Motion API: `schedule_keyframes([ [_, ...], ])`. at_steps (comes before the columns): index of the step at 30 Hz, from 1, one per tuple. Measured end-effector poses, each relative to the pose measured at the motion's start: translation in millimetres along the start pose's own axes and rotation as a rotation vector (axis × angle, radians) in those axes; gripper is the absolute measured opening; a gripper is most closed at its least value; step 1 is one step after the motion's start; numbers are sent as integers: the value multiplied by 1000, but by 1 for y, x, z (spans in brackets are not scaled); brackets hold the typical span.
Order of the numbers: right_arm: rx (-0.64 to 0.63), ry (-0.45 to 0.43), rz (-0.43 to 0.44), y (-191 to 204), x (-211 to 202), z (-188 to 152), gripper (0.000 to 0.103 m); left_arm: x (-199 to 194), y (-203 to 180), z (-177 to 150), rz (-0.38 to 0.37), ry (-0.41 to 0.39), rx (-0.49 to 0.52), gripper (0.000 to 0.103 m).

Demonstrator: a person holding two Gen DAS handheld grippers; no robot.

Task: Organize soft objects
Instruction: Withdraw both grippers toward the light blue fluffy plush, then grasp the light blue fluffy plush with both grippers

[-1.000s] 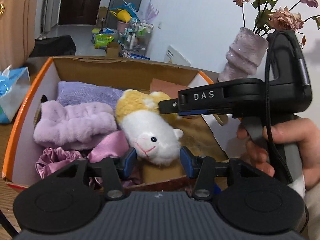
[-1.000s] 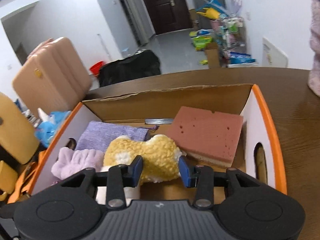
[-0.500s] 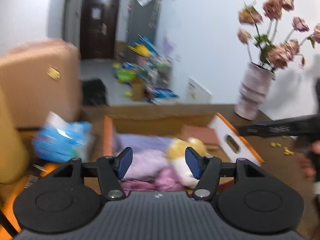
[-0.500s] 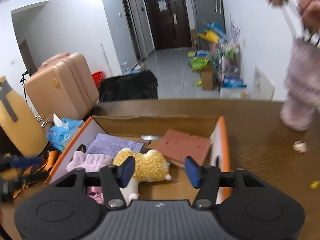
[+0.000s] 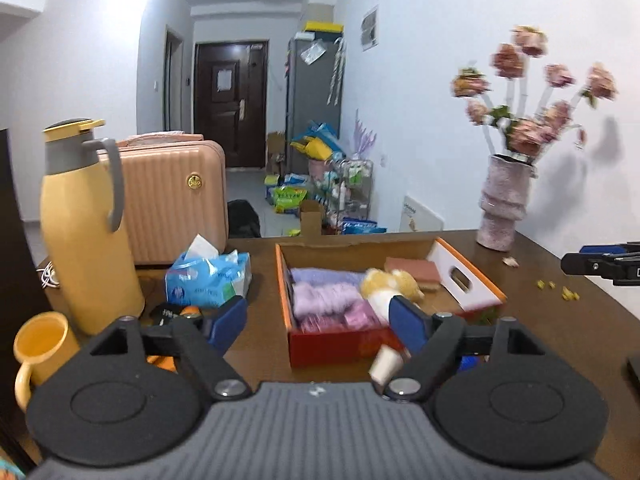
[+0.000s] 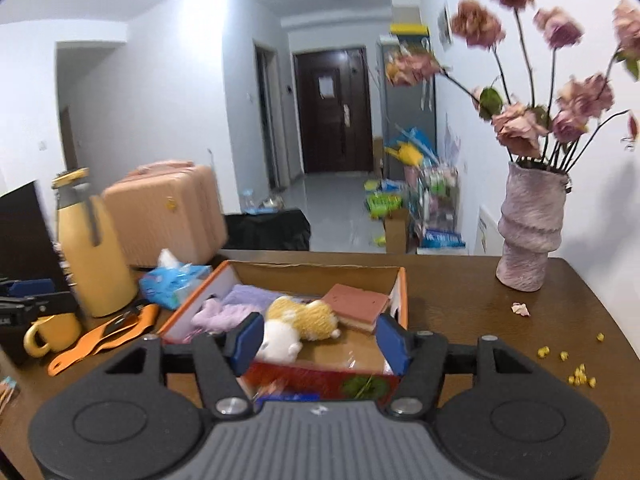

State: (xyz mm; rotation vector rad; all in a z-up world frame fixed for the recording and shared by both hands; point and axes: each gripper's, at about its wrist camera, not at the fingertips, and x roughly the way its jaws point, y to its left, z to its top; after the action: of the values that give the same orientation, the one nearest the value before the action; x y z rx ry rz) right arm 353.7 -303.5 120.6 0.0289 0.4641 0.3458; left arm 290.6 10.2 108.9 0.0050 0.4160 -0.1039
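Both my grippers hang back from the cardboard box (image 5: 468, 276), which I take as my landmark on the brown table (image 6: 480, 292). My left gripper (image 5: 318, 322) has its jaws opening, nothing between the pads; the box only shows through the gap. My right gripper (image 6: 316, 338) is likewise opening and bare, no pad touching anything. Inside the box: the plush toy (image 6: 300, 318) lies on its side near the middle, yellow back up, white face toward me; the folded purple cloth (image 5: 324, 278) sits at the far left corner, the fuzzy lilac headband (image 5: 326, 298) in front of it, a pink satin piece (image 5: 360, 318) nearest me; the pink sponge (image 6: 358, 304) rests against the right wall. Left of the box stand a tissue pack (image 5: 206, 280), a yellow flask (image 5: 86, 232) and a yellow mug (image 5: 38, 348); right of it, a vase of dried flowers (image 6: 528, 232). My judgement: the packing step looks finished, every soft thing I can see being in the box. Next calls for scanning the table for strays, then approaching with jaws wide. Writing: the tissue pack's print is too blurred to read; nothing else is legible.
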Motion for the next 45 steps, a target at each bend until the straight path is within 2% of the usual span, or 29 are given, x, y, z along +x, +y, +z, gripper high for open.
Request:
schedule_keyframes([
  [2, -29, -39, 22, 14, -27, -31, 69, -23, -7, -24, 8, -19, 20, 83],
  [5, -71, -62, 32, 34, -59, -77, 70, -55, -20, -62, 6, -42, 17, 86],
  [9, -96, -54, 54, 55, -83, -140, 74, -83, -26, -116, -2, -15, -28, 88],
  [12, -17, -10, 55, 61, -99, -180, 74, -90, -28, -142, -32, 62, -59, 88],
  [15, 83, 6, 70, 58, -110, -203, 74, -93, -33, -150, -24, 85, -39, 88],
  [20, 95, 4, 9, 53, -113, -208, 74, -91, -39, -143, -56, 64, -28, 88],
  [27, 130, -2, 7, 43, -102, -204, 74, -66, -51, -144, -99, 122, -14, 88],
  [32, 160, 32, 3, 35, -81, -199, 73, -36, -58, -139, -137, 157, -27, 88],
  [36, 208, 56, 60, 29, -58, -193, 71, 1, -66, -132, -190, 183, -39, 86],
  [38, 249, 81, 86, 27, -42, -192, 63, 22, -66, -126, -217, 199, -80, 81],
  [41, 298, 122, 101, 27, -17, -191, 59, 59, -62, -119, -276, 245, -144, 66],
  [42, 320, 133, 113, 27, -9, -190, 59, 75, -60, -118, -295, 283, -170, 60],
  [45, 363, 159, 158, 30, 10, -192, 56, 105, -53, -117, -368, 354, -229, 59],
])
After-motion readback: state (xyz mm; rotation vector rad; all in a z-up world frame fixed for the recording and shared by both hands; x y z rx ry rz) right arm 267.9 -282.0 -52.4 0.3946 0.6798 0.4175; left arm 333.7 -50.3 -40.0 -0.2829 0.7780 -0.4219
